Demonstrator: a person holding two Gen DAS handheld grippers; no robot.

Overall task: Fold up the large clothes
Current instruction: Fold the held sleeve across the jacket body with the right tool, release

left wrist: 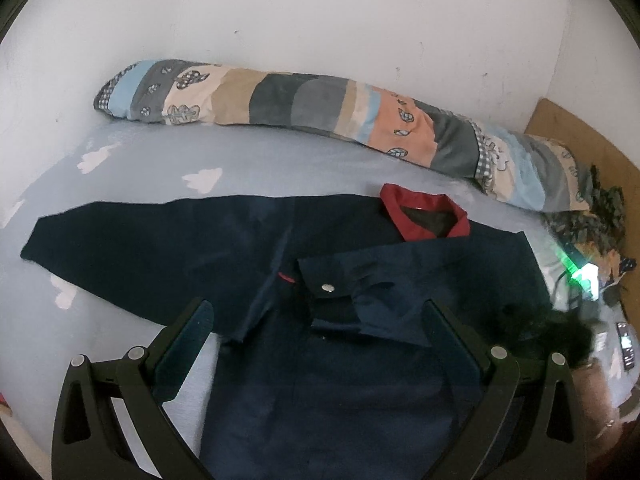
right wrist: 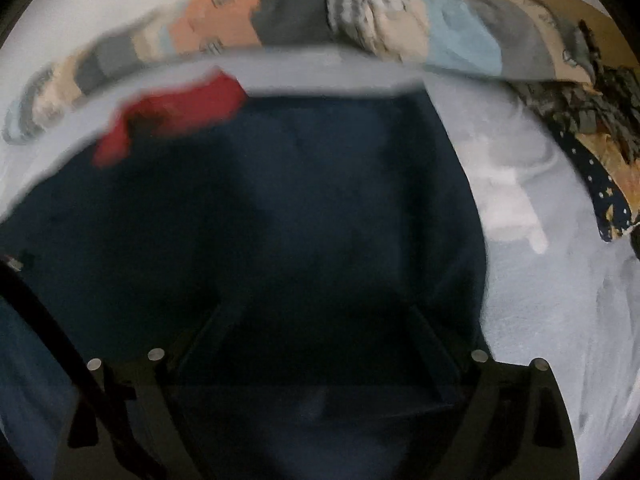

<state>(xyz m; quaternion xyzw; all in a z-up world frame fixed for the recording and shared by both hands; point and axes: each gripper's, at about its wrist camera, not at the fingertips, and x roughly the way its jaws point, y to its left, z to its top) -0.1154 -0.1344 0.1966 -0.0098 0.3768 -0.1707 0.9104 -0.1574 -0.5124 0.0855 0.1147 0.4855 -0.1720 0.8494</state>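
A dark navy jacket [left wrist: 328, 360] with a red collar [left wrist: 424, 212] lies flat on the light blue bed sheet [left wrist: 120, 160]. Its right sleeve [left wrist: 384, 292] is folded across the chest, cuff and silver snap [left wrist: 328, 288] on top. The left sleeve [left wrist: 132, 248] stretches out to the left. My left gripper [left wrist: 318, 308] hangs open over the chest, nothing between its fingers. In the blurred right wrist view the right gripper [right wrist: 320, 312] stands open above the jacket [right wrist: 280, 208], fingers wide, holding nothing; the red collar [right wrist: 176, 116] shows at upper left.
A long patchwork pillow [left wrist: 320, 100] lies along the white wall behind the jacket. At the right sit dark patterned clothes [right wrist: 584, 120], a wooden board [left wrist: 580, 140] and a green light [left wrist: 576, 272]. A phone-like object [left wrist: 626, 344] lies at the right edge.
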